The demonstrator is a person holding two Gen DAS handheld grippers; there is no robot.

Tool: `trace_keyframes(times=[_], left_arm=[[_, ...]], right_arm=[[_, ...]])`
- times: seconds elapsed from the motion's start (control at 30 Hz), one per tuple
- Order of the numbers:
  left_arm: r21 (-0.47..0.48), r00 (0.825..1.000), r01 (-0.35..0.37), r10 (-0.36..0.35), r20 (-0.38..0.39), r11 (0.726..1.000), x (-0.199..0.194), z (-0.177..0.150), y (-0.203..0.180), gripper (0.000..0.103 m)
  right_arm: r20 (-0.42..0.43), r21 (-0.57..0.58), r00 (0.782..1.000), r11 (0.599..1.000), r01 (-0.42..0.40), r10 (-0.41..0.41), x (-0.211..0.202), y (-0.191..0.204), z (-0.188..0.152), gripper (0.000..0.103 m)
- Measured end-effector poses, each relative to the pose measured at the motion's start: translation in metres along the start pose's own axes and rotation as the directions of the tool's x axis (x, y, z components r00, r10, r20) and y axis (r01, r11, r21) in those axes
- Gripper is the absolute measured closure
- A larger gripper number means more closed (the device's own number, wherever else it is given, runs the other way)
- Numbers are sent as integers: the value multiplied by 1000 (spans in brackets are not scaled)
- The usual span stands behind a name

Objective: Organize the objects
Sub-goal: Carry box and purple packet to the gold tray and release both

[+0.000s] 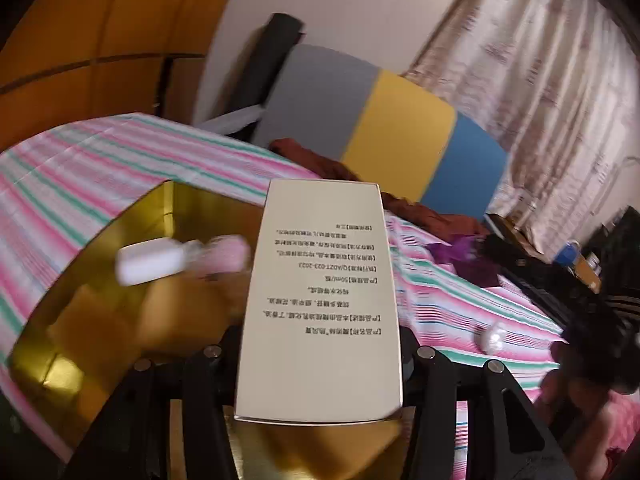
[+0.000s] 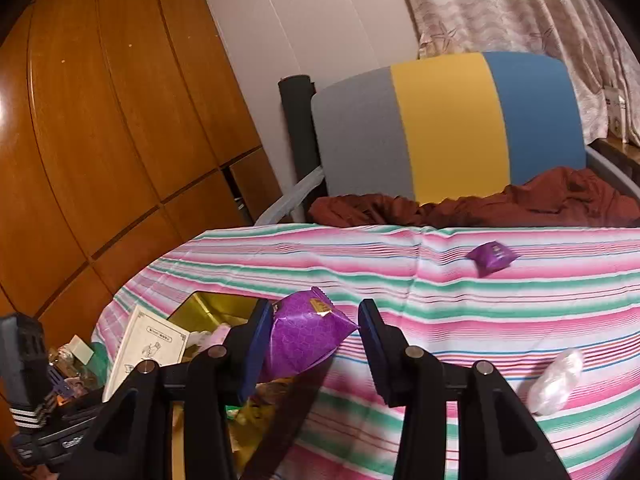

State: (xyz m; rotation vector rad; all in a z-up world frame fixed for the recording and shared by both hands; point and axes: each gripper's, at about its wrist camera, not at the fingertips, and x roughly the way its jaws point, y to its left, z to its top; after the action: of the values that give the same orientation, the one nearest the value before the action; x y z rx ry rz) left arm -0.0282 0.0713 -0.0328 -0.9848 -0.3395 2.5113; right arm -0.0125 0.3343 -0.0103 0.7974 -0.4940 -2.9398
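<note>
Cream carton, tall, rectangular, small black print on face: clamped in left tongs, above gold box on striped desk. Purple snack packet, puffed, gold label: against one blue pad of right tongs; grip uncertain.

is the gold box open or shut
Open. The gold box has no lid on it in the left wrist view: its shiny inner walls and the white and pink item inside are in plain sight.

Purple packet (pink-green striped cloth)
</note>
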Motion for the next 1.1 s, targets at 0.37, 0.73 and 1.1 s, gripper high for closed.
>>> trace_keyframes(times=[0.37,0.73,1.1], left_arm=[[-64,995,-55,49,-85,996,7,-16,44,32],[-53,998,-53,54,20,997,-27,-19,52,0],[-105,998,-47,50,34,993,-45,-16,71,0]], right_arm=[[-63,-66,997,997,-47,43,25,36,0,58],[-213,-142,975,985,-95,64,84,74,7,58],[-383,-238,924,968,-83,-15,162,100,6,57]])
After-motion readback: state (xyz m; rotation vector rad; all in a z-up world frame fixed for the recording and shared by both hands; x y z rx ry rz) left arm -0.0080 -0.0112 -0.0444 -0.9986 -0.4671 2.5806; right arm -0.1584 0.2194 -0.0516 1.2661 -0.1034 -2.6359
